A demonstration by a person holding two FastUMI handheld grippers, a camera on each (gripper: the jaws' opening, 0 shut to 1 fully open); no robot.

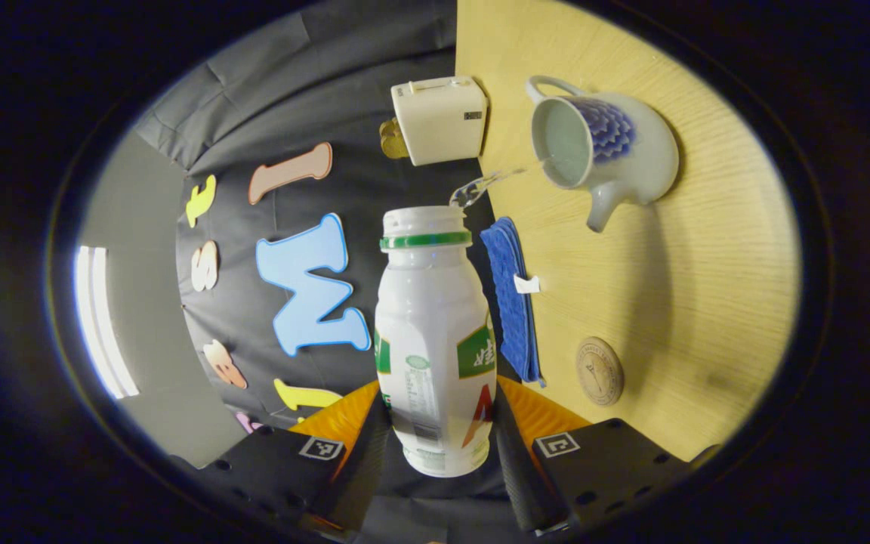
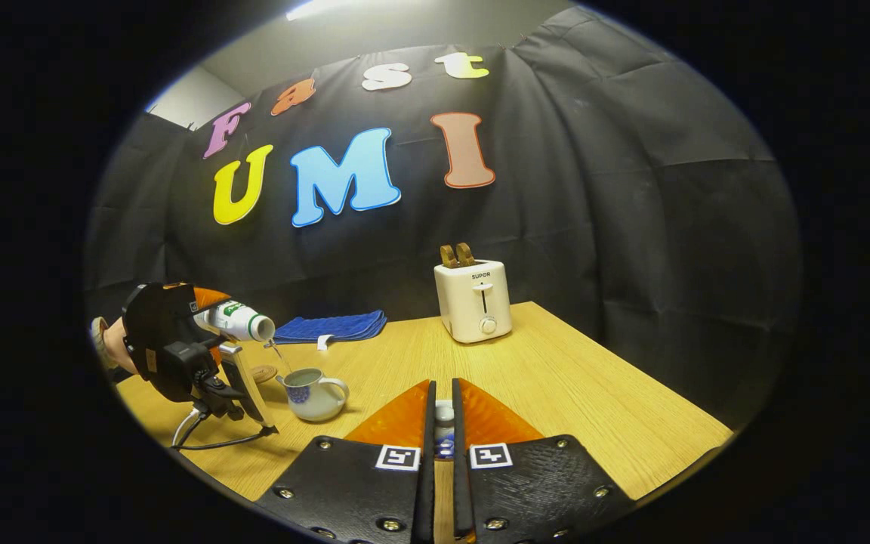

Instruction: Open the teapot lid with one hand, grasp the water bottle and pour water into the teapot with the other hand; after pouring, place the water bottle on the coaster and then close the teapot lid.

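**Water running from the tipped bottle into the open teapot**

The teapot (image 1: 601,151) stands on the wooden table (image 1: 707,317) with its lid off, its round mouth open and pale inside. In the left gripper view a thin stream of water (image 1: 492,183) leaves the water bottle (image 1: 433,340) at its uncapped neck and reaches the teapot's rim. The bottle is white with a green ring under the neck and is tilted over toward the teapot. The left gripper (image 1: 439,446) pinches it low on the body, 1 finger pressing on each side.

The right gripper view takes in the same pour from across the table: the bottle lies close to level, the hand (image 2: 106,340) behind the left gripper is partly visible, and the teapot sits just below the bottle's mouth. The right gripper (image 2: 442,438) has its 2 fingers drawn close, with a small pale rounded piece with a blue patch, apparently the teapot lid (image 2: 443,432), held in the narrow gap between them above the table.

The round coaster (image 1: 600,370) lies bare on the table, near the teapot and apart from it. A folded blue cloth (image 1: 510,302) lies at the table's back edge. A cream toaster (image 2: 474,301) with 2 brown slices in its slots stands farther along that edge.
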